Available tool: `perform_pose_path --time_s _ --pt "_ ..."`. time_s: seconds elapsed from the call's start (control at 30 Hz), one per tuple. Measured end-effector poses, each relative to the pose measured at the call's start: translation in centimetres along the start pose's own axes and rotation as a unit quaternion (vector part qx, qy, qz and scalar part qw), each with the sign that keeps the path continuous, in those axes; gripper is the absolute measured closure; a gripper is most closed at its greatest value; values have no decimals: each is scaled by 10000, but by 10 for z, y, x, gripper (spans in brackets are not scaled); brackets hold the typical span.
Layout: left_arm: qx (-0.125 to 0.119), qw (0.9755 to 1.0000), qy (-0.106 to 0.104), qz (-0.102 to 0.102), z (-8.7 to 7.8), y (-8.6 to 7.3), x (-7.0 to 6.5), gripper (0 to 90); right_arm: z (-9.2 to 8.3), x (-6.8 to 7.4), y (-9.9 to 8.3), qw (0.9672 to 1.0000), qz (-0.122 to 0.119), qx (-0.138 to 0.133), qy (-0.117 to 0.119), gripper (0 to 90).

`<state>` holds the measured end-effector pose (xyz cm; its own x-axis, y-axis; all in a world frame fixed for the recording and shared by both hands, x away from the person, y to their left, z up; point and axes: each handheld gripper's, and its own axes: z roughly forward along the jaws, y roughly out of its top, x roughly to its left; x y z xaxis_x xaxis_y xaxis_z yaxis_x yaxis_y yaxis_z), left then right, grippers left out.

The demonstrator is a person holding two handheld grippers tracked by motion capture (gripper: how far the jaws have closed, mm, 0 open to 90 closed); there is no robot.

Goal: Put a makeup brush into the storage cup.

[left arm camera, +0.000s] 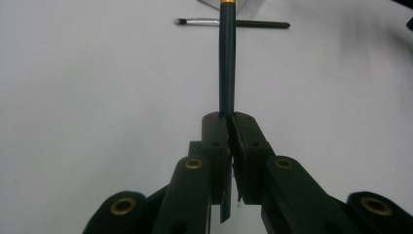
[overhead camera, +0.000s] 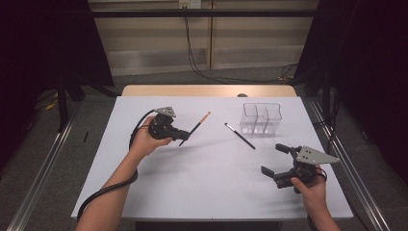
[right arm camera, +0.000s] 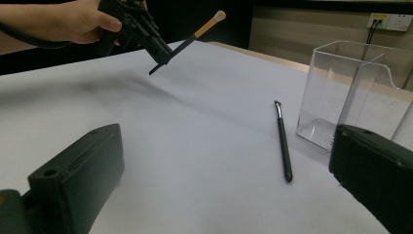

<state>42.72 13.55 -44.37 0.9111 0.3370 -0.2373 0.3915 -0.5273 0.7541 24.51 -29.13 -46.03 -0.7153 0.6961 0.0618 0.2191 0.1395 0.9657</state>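
Observation:
My left gripper (overhead camera: 184, 135) is shut on the dark handle of a makeup brush (overhead camera: 197, 126) with a gold ferrule and an orange tip, held off the white table. In the left gripper view the handle (left arm camera: 227, 63) runs straight out between the closed jaws (left arm camera: 230, 127). The right gripper view shows that gripper (right arm camera: 160, 54) lifted, the brush (right arm camera: 202, 30) angled upward. A second, thin black brush (overhead camera: 240, 135) lies flat on the table beside a clear plastic organizer (overhead camera: 261, 118). My right gripper (overhead camera: 275, 160) stands open near the front right, nothing between its fingers.
The clear organizer (right arm camera: 350, 92) has several compartments and stands at the back right of the white tabletop (overhead camera: 207, 178). The thin black brush (right arm camera: 283, 141) lies just left of it. A wooden strip edges the table's far side.

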Motion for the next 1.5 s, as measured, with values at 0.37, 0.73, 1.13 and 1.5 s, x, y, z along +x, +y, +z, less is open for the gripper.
perform_pose_path --time_s 0.37,0.73,1.13,1.5 --pt "-633 9979 -37 -105 -1 -7 -8 846 0 0 1 10000 7 -9 -25 0" --pt "-1294 9915 -100 -96 -3 -8 -20 846 1 -1 2 9999 62 -68 -43 0" --pt "-1792 9835 -207 -146 0 -12 -31 846 8 -2 5 9999 111 -74 -84 0" --pt "-1850 9820 -377 -104 12 -13 -39 845 16 -4 13 9994 263 -172 -109 0"
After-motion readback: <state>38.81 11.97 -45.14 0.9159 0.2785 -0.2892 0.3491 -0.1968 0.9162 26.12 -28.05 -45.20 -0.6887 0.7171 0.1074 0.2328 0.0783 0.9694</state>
